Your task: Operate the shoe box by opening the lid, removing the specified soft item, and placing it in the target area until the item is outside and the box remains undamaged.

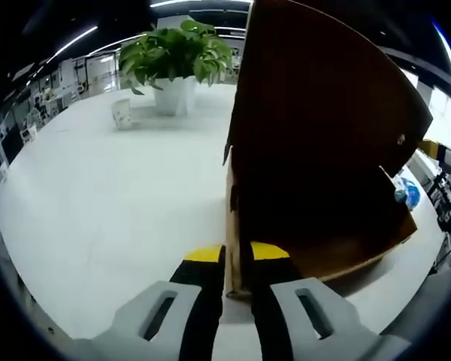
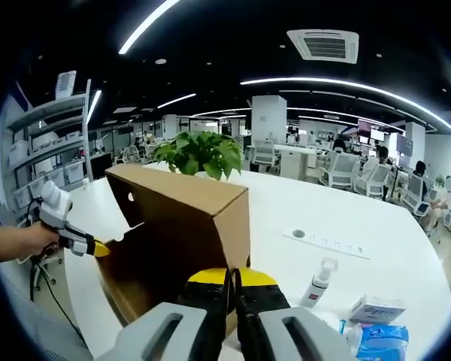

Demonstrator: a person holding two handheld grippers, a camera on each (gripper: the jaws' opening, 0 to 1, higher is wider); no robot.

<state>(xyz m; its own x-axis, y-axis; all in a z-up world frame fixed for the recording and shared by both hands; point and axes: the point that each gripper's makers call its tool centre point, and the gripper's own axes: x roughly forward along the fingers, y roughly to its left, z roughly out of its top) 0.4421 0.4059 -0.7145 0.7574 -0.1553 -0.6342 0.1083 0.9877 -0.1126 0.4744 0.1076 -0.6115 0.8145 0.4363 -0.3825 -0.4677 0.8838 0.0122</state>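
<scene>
A brown cardboard shoe box stands on the white table, its opening turned to the left. In the left gripper view its raised lid towers as a dark panel. The lid's thin edge runs down between my left gripper's yellow-tipped jaws, which are shut on it. From the right gripper view, a hand holds that left gripper against the box's flap on the left. My right gripper has its jaws pressed together at the box's near lower corner, apparently pinching its wall. The box's inside is dark, and no soft item can be made out.
A potted plant stands on the table behind the box, with a small white cup beside it. Right of the box lie a white bottle, a small white carton and a blue packet. Office chairs stand far right.
</scene>
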